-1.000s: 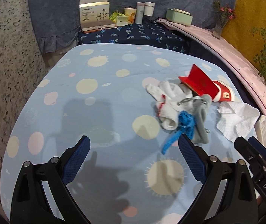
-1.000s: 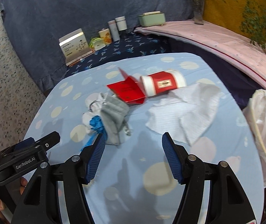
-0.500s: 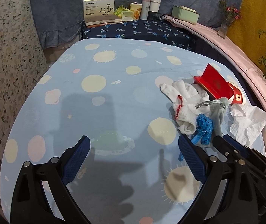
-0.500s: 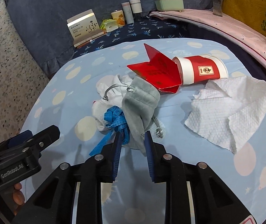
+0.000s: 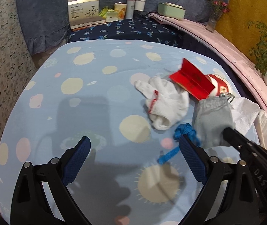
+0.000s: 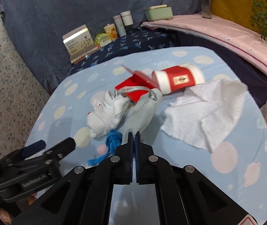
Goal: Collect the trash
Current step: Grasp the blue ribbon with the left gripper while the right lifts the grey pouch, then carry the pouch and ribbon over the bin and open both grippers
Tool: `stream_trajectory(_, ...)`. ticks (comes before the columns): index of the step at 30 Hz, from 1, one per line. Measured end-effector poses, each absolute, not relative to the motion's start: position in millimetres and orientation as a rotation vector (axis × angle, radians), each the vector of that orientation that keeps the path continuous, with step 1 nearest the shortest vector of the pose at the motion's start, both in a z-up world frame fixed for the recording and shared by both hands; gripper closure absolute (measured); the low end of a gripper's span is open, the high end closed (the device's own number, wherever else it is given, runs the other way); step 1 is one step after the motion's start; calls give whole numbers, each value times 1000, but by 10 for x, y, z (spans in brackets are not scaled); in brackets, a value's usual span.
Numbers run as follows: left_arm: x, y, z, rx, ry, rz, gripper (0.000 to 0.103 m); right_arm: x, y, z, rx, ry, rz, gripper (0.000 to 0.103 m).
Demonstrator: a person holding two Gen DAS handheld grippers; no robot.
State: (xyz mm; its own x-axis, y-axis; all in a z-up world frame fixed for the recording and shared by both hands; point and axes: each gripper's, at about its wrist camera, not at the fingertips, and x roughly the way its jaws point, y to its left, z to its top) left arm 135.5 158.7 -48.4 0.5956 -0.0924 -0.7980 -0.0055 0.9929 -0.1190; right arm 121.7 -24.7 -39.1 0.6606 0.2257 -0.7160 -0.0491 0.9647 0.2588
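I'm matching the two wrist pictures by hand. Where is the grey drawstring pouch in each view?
Left wrist view: the grey drawstring pouch is at right of centre, its near end pinched in the right gripper, which comes in from the lower right.
Right wrist view: the pouch is at centre, just above the shut gripper.
Shared landmark: the red paper cup lies on its side just beyond the pouch.

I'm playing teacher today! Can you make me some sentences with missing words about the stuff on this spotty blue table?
1. The right gripper is shut on the grey ____.
2. The left gripper has its jaws ____.
3. The paper cup lying on its side is white and ____.
4. The white glove lies on the blue ____ with dots.

Missing words: pouch; open; red; tablecloth
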Motion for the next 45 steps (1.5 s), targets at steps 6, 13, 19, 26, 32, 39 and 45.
stream_trajectory(6, 1314, 1287, -534, -121, 957, -120, 12, 1021, -555, -247, 256, 793, 106, 101)
stream_trajectory(13, 1382, 991, -697, -115, 1004, -154, 16, 899, -816, -323, 281, 809, 64, 101)
stream_trajectory(19, 1539, 868, -829, -99, 1035, -159, 37, 850, -955, -387, 296, 816, 50, 101)
stream_trajectory(26, 1602, 789, -842, -70, 1043, -169, 76, 840, -961, -407, 302, 820, 59, 101)
stream_trajectory(32, 1488, 728, -727, -58, 1017, -183, 81, 816, -901, -277, 294, 789, 82, 101)
stream_trajectory(39, 1302, 684, -494, -72, 983, -197, 81, 723, -859, 11, 286, 723, 109, 101)
stream_trajectory(45, 1163, 592, -207, -75, 936, -228, 81, 598, -948, 336, 290, 644, 108, 101)
